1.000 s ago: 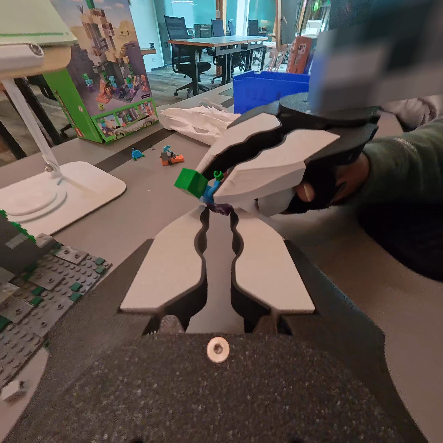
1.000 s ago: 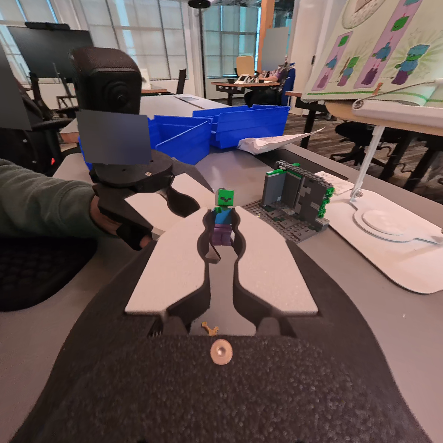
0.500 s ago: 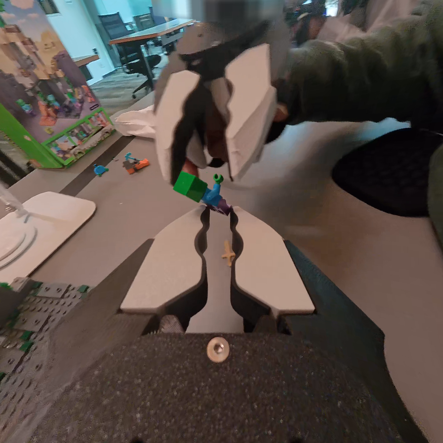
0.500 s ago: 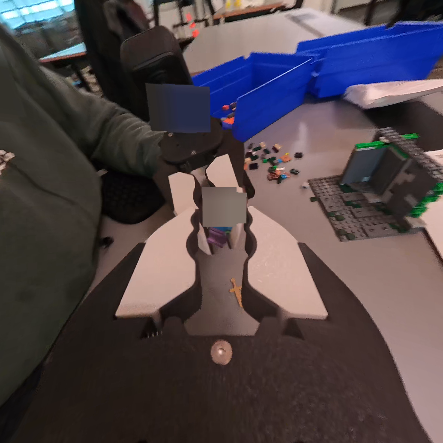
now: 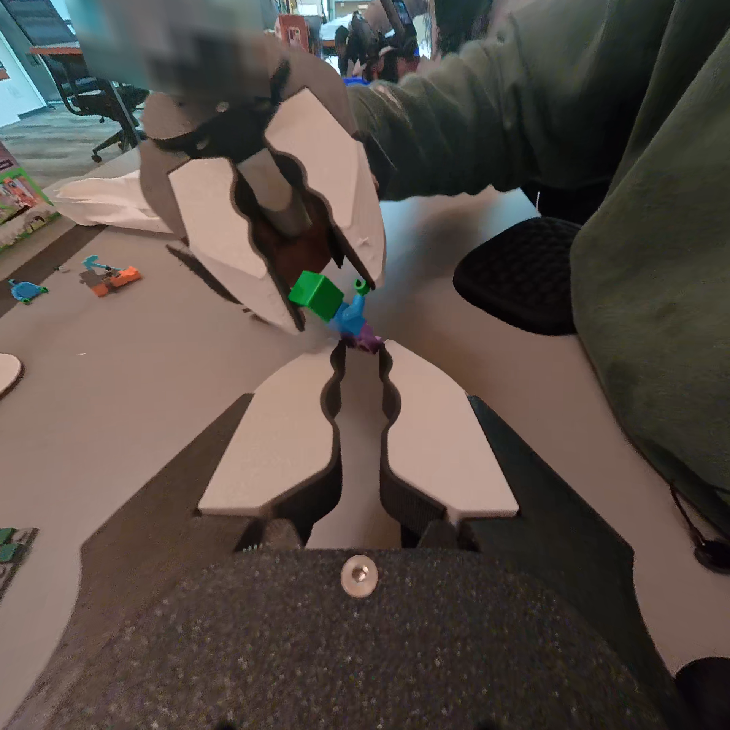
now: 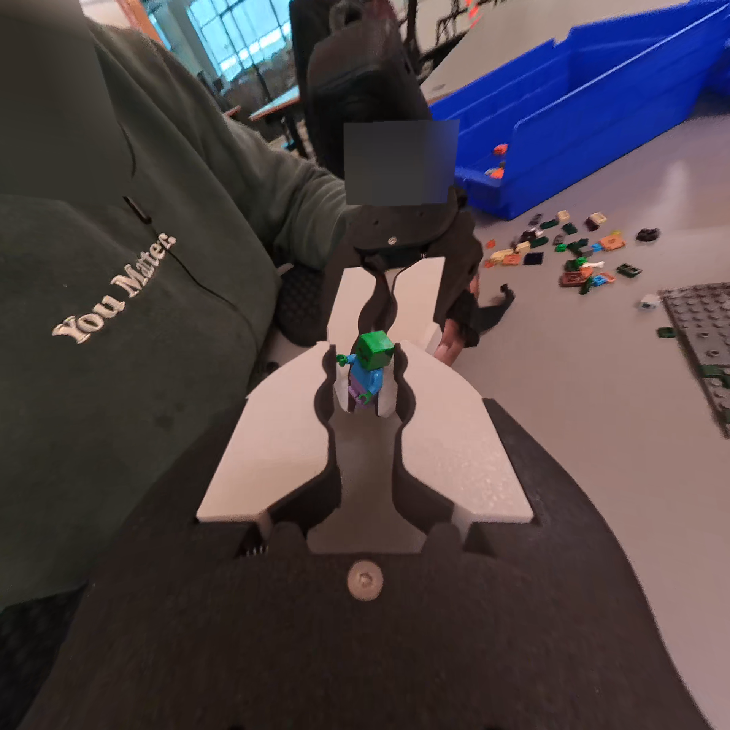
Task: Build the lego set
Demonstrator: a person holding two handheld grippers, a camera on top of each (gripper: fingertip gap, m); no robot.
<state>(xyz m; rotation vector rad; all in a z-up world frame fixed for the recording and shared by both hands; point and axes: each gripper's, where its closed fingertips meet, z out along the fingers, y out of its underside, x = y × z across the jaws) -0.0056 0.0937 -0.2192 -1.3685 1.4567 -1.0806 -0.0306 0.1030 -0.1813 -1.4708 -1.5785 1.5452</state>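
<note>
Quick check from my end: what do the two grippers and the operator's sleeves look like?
Both match: the left gripper and right gripper have flat white fingers with wavy black inner edges, on a speckled black body with one silver screw. The right gripper's hand wears a black fingerless glove. Sleeves are dark green fleece.

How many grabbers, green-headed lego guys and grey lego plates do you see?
Grippers: 2, the left gripper and the right gripper
Figure: 1
Baseplate: 1
Total: 4
</note>
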